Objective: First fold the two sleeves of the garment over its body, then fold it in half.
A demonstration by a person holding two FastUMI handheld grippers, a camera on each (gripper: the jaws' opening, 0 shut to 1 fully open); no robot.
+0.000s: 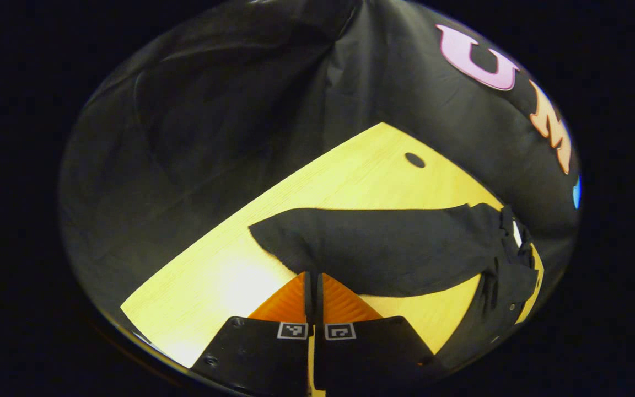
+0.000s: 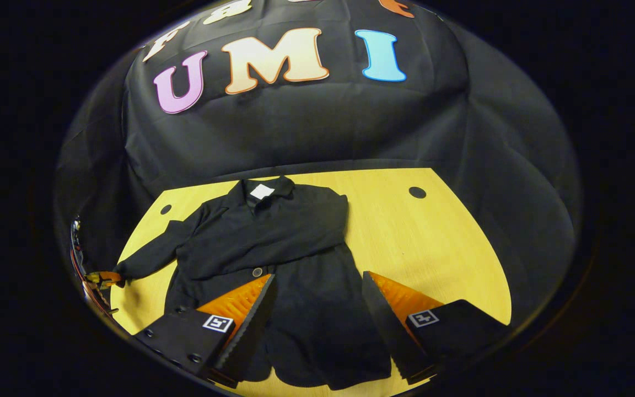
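A black coat lies flat on the yellow wooden table, collar and white label at the far edge. One sleeve lies folded across the chest. The other sleeve stretches out to the left, and its cuff is held by my left gripper. In the left gripper view that gripper is shut on the near edge of the sleeve, low over the table. My right gripper hovers open above the coat's lower body, holding nothing.
The table has round holes near its far corners. Bare wood lies to the right of the coat. The black cloth wall closes in behind and beside the table.
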